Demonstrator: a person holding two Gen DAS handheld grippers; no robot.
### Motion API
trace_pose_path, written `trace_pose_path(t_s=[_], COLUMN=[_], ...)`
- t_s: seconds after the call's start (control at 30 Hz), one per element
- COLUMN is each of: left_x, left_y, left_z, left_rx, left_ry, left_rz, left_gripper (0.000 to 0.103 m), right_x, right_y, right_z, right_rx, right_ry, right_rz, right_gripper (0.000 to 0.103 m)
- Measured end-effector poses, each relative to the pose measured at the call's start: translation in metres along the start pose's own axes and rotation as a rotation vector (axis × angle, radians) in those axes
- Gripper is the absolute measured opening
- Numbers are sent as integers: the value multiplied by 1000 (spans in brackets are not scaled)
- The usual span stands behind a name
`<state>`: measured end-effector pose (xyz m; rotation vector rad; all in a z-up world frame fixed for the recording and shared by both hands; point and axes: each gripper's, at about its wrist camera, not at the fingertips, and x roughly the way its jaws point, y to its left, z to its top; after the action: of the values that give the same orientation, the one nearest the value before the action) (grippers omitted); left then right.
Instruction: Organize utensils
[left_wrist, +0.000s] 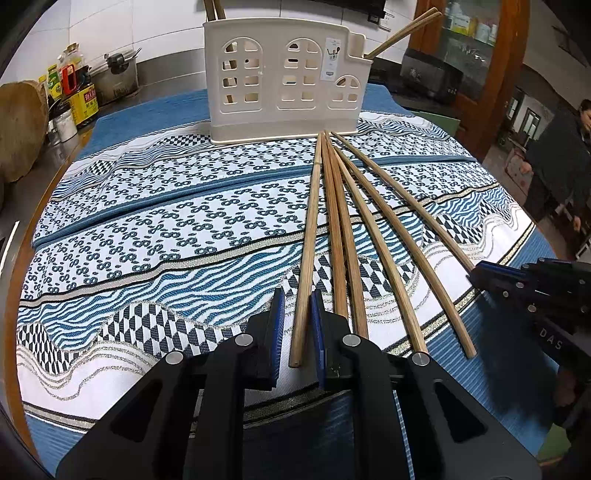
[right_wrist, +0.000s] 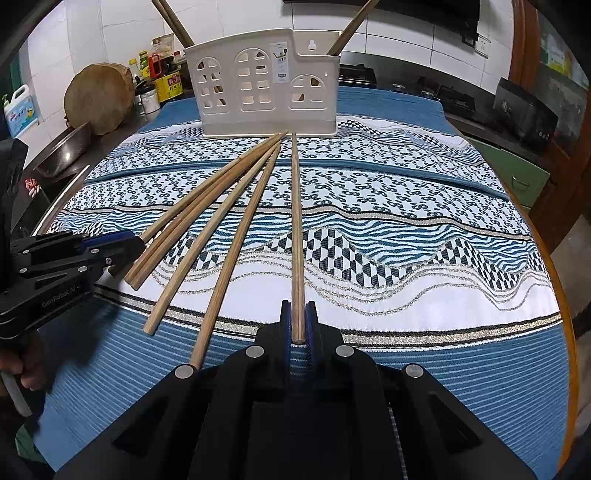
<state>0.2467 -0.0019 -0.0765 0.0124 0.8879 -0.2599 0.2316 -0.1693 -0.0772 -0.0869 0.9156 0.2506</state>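
Note:
Several wooden chopsticks (left_wrist: 354, 221) lie fanned on the patterned cloth, tips meeting at a cream utensil holder (left_wrist: 282, 77), which shows in the right wrist view (right_wrist: 266, 83) too and holds a few chopsticks upright. My left gripper (left_wrist: 297, 306) straddles the end of the leftmost chopstick (left_wrist: 308, 240); a gap shows on both sides, so it is open. My right gripper (right_wrist: 297, 314) is shut on the end of the rightmost chopstick (right_wrist: 296, 221), which lies along the cloth. The right gripper appears in the left wrist view (left_wrist: 480, 273), the left in the right wrist view (right_wrist: 136, 240).
Bottles and jars (left_wrist: 72, 88) and a round wooden block (right_wrist: 98, 98) stand at the back left on the counter. A metal bowl (right_wrist: 62, 151) sits left of the table. A stove (right_wrist: 450, 98) is behind right. A person (left_wrist: 565, 162) stands at the far right.

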Motion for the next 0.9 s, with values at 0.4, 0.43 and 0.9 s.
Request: trace_pose_path(t_s=[0.4, 0.43, 0.9], left_x=[0, 0, -1], left_y=[0, 0, 1], left_z=[0, 0, 0], left_rx=[-1, -1, -9], left_ry=[0, -1, -4], left_rz=[0, 0, -5], left_gripper=[14, 14, 14], right_x=[2, 2, 6], right_y=[4, 4, 7], right_z=[2, 2, 7], right_rx=[-9, -10, -9], right_ry=[2, 1, -1], right_rz=[-1, -2, 0], right_gripper=[10, 10, 11])
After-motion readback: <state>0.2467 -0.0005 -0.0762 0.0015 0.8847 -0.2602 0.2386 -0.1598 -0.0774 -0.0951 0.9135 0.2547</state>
